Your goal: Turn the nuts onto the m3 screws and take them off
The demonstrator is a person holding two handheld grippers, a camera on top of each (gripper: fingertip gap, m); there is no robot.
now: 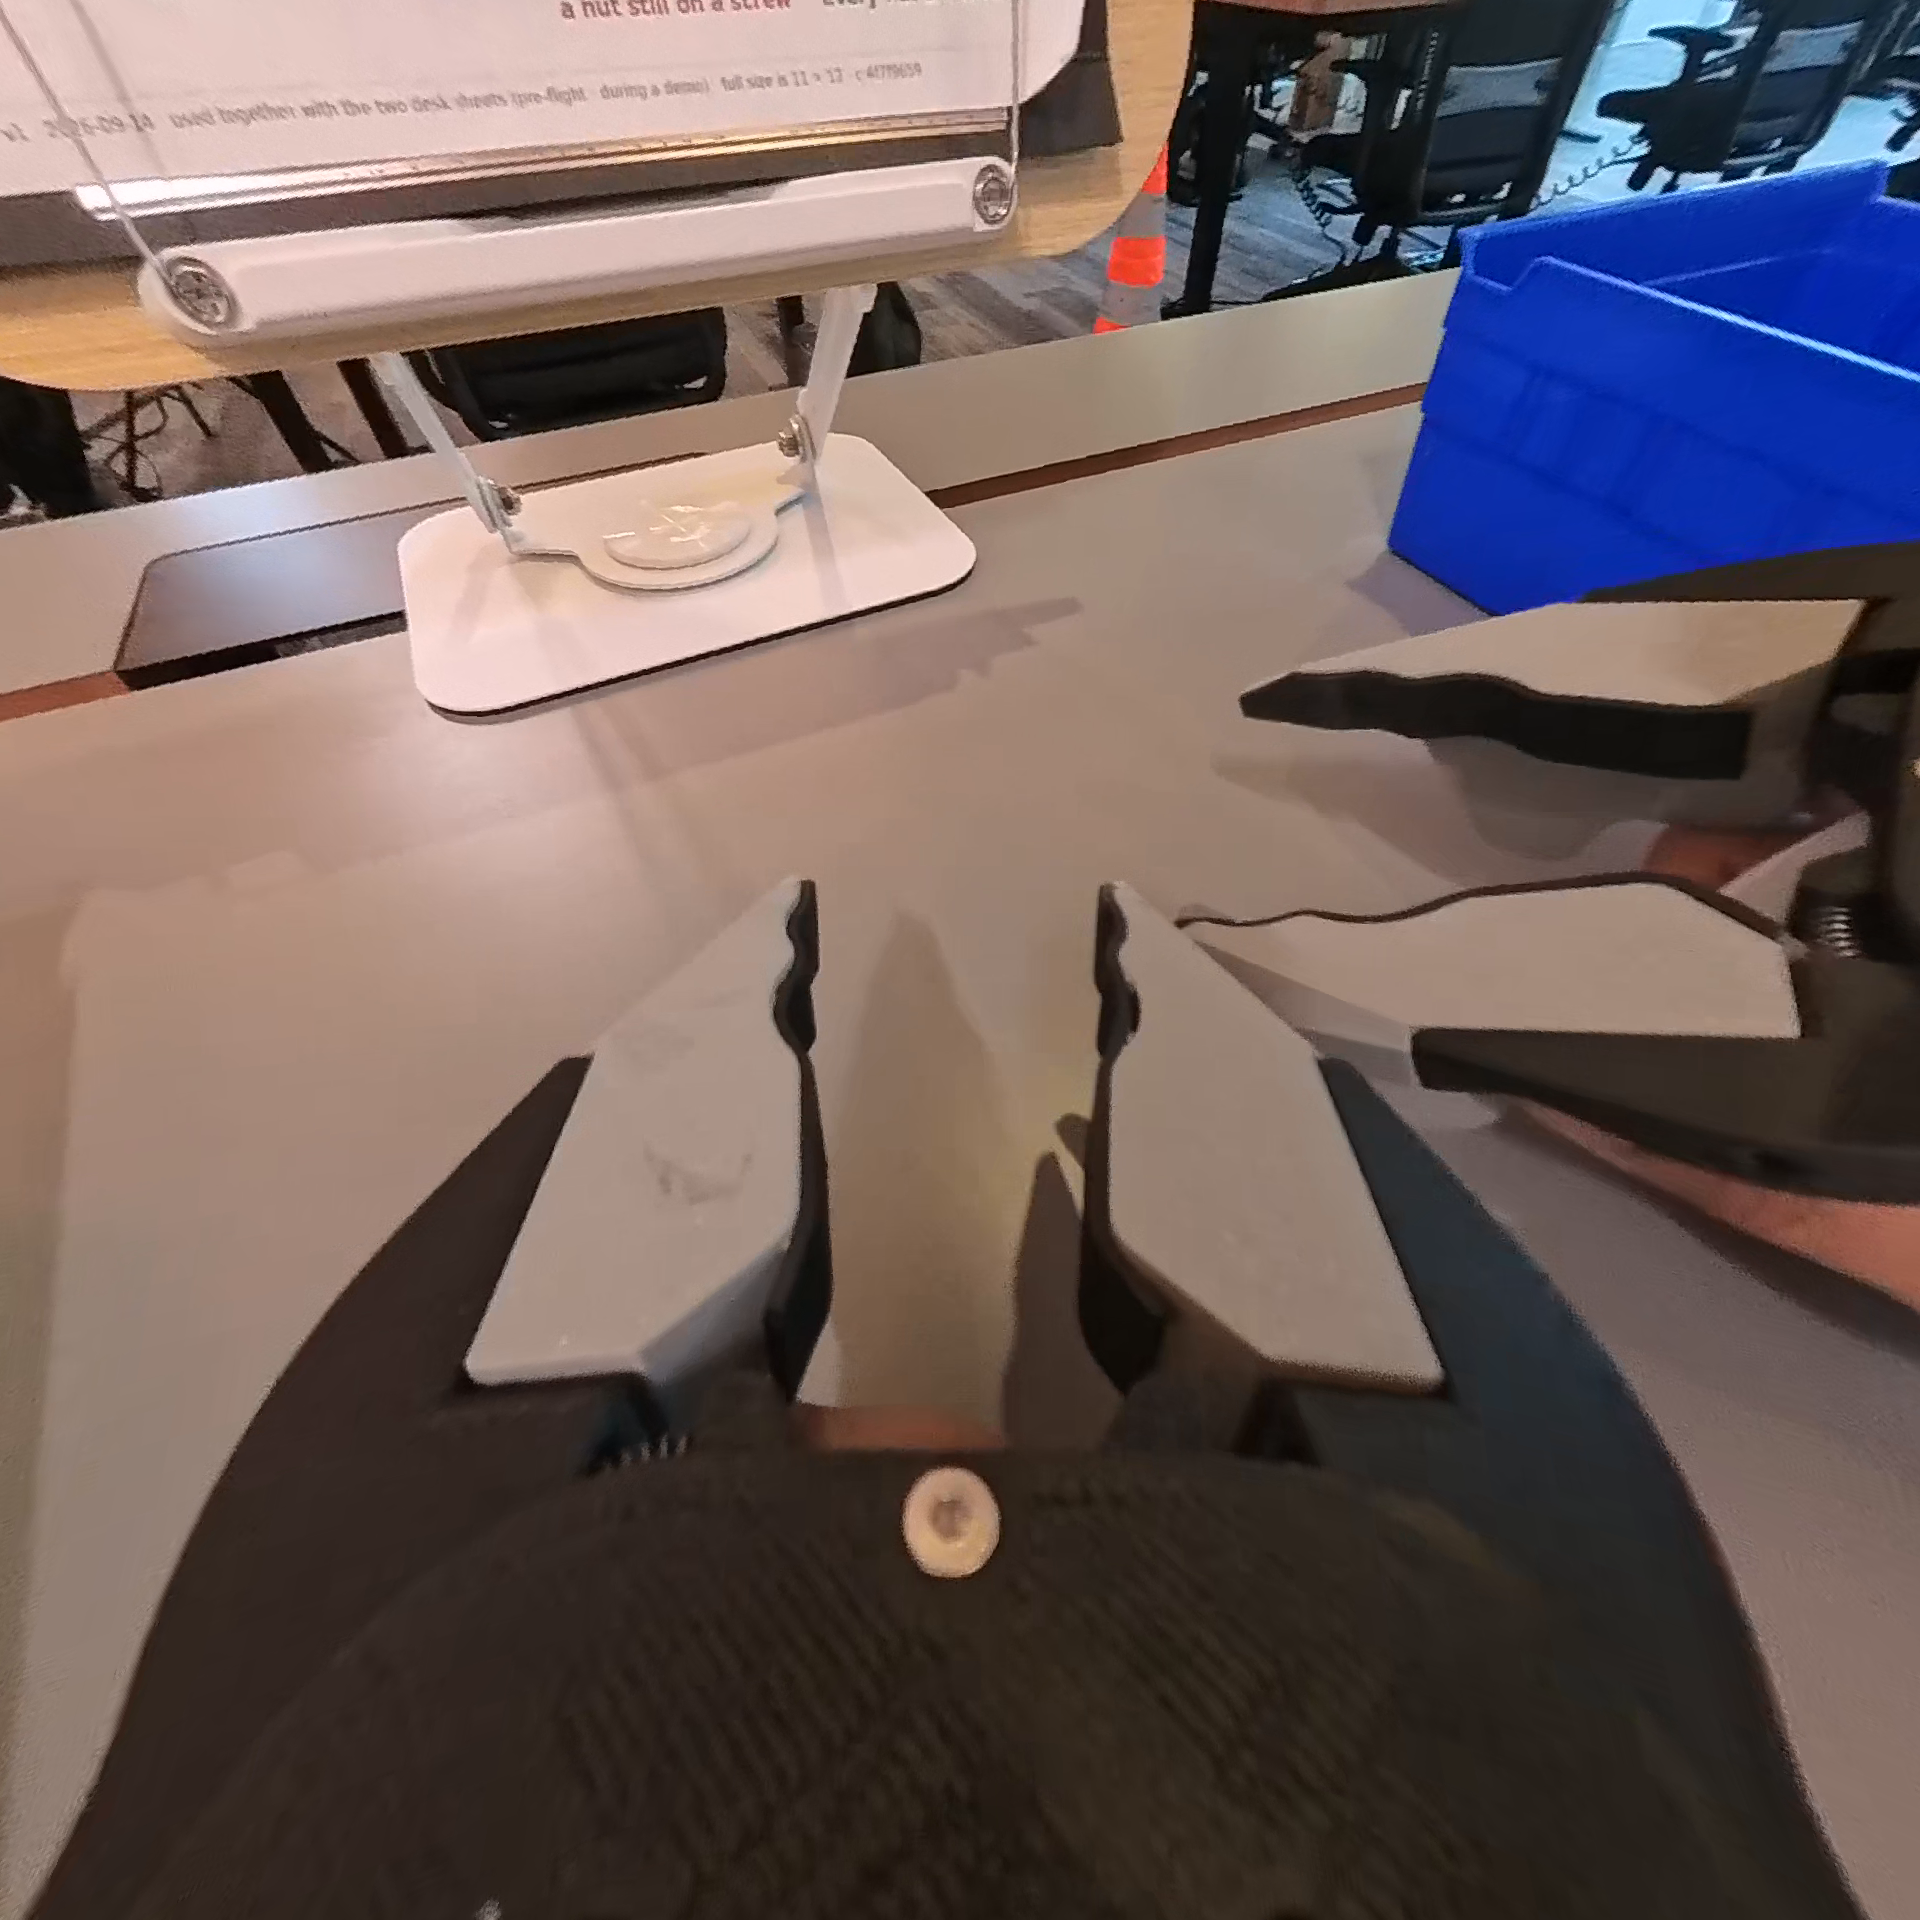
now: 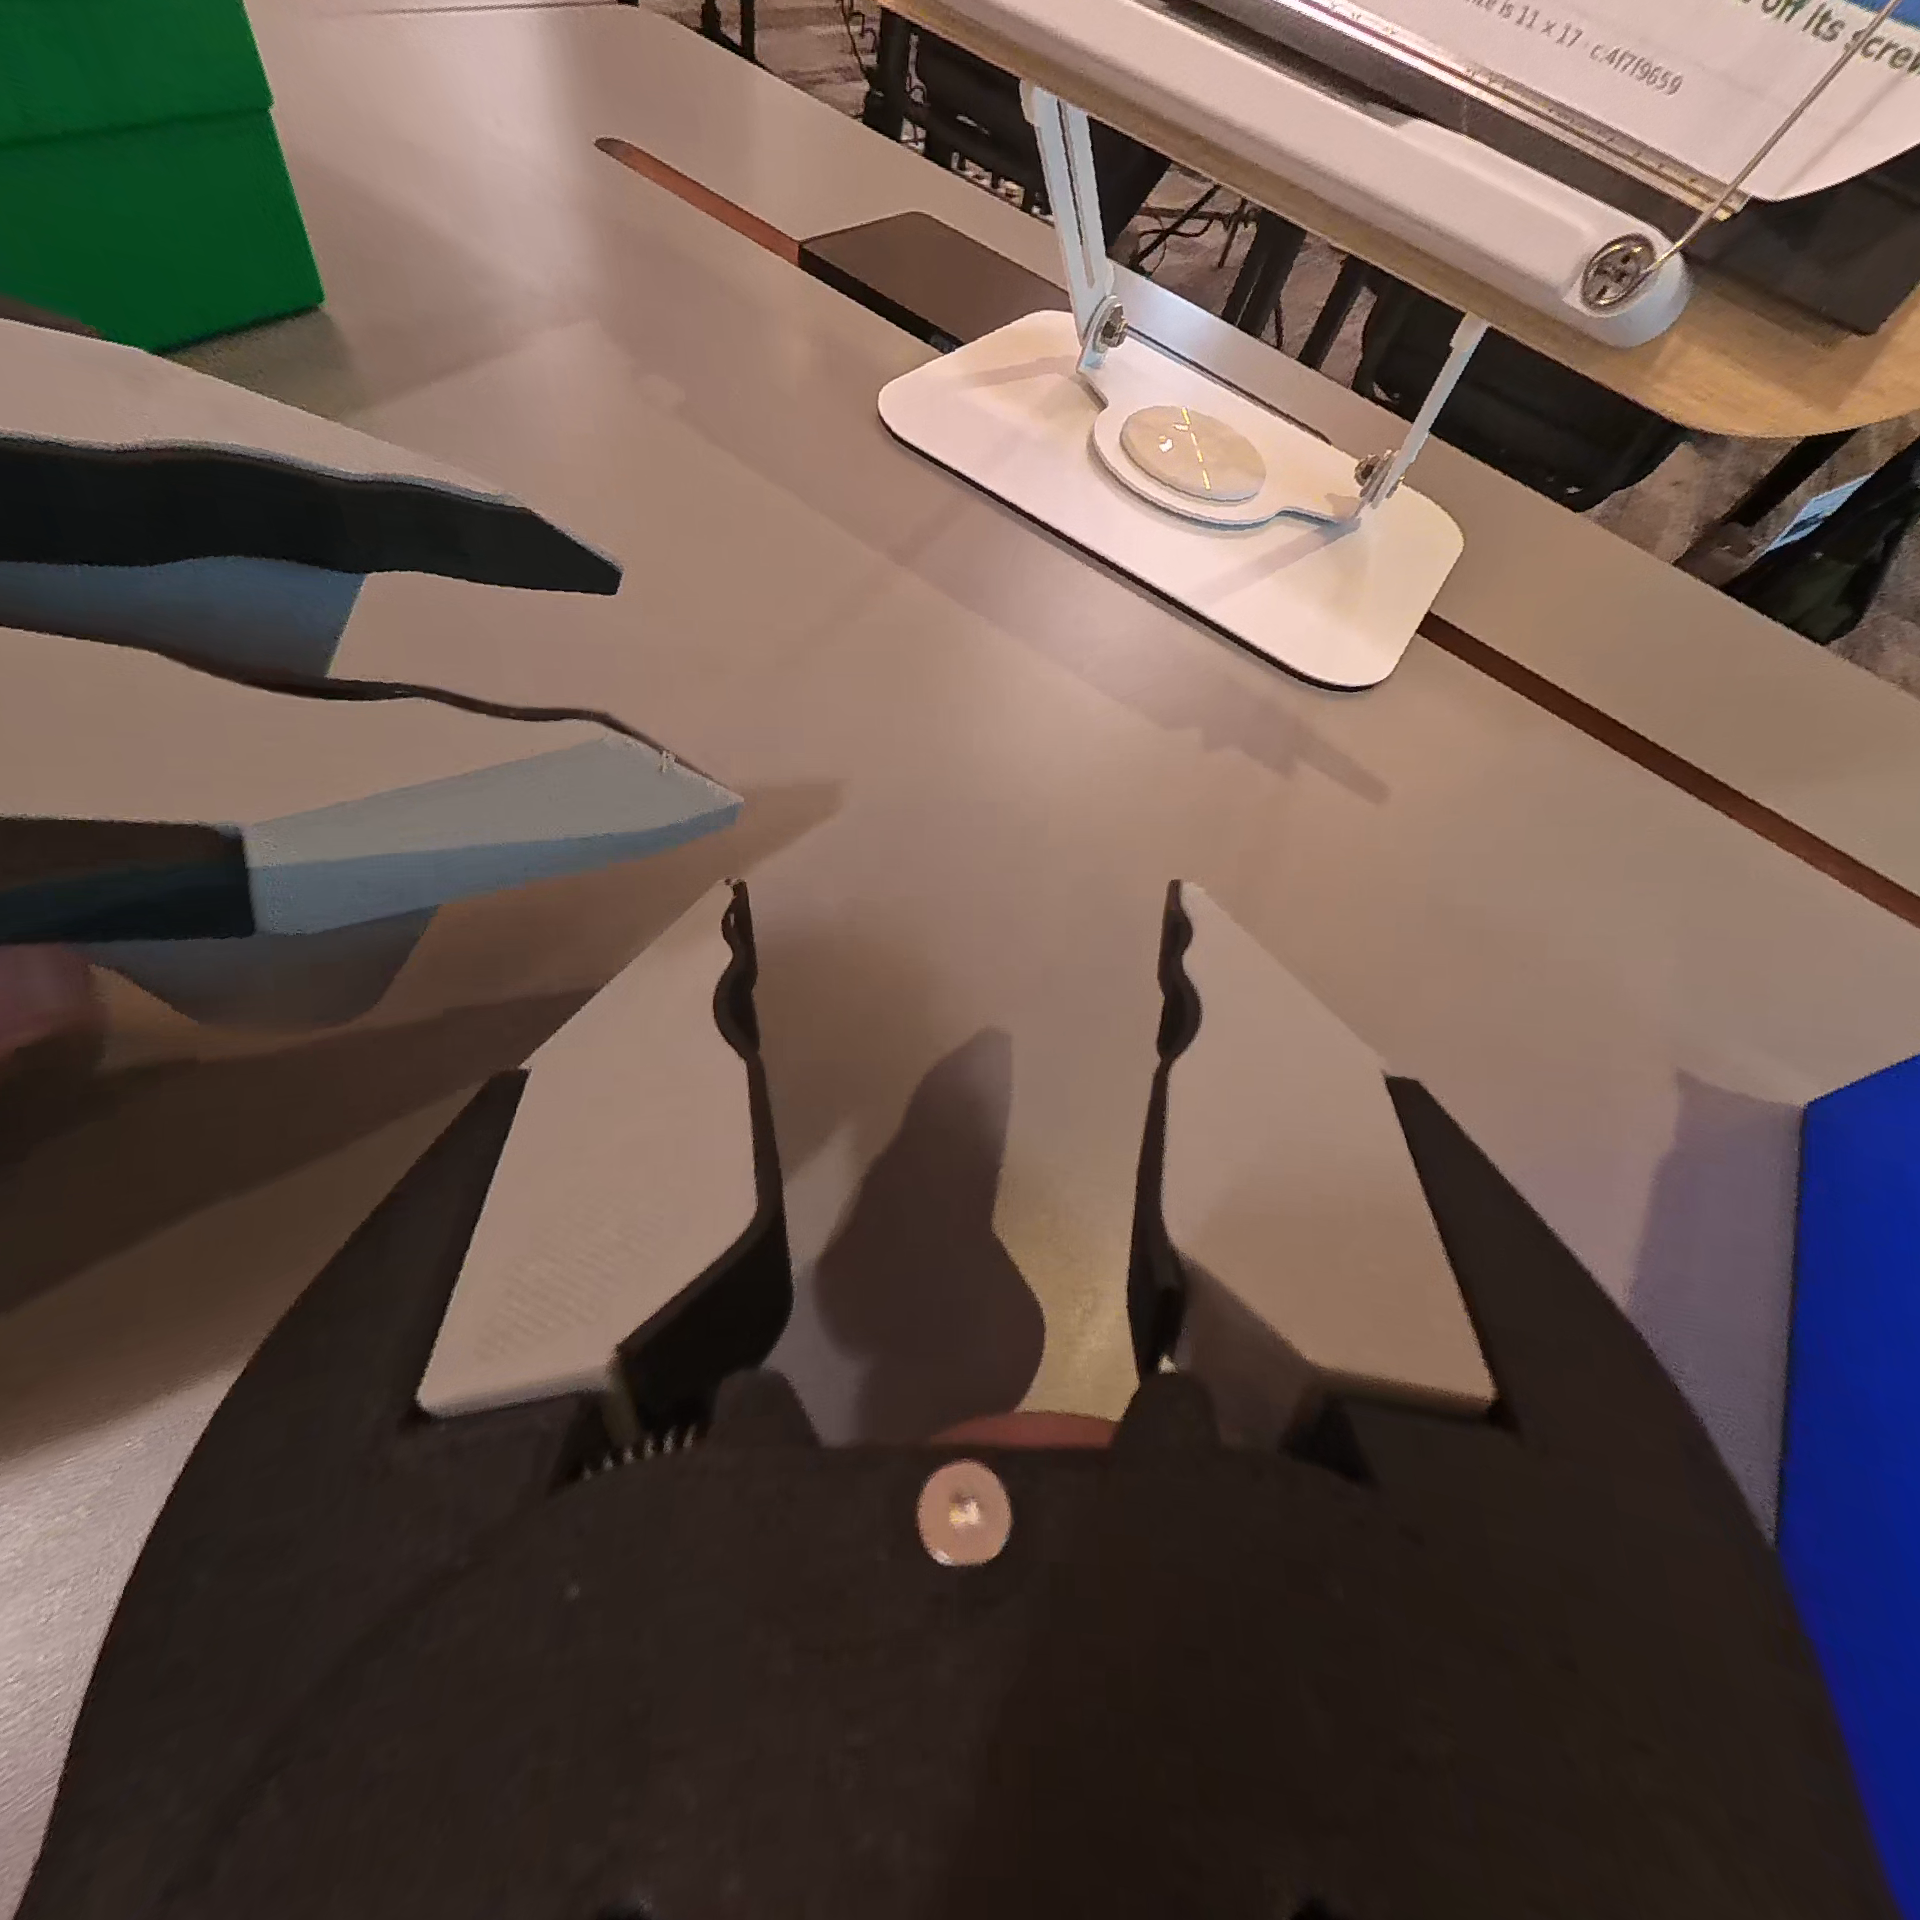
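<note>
Both claws hung spread and empty near the white stand [image 1: 686, 592]; left gripper [image 1: 956, 914] and right gripper [image 2: 956, 904] converged tip to tip; no nut or screw showed, so their bearing and axis, and the nearer hand, stayed unknowable; the blue bin [image 1: 1683, 395] stood right of the stand.

So the stand [image 1: 686, 582] sits on the worktop [image 1: 312, 831] toward its back edge, dead ahead. A bin [image 1: 1662, 395] is off to the right, a box [image 2: 135, 166] far left, and both tools hover in front, side by side.
</note>
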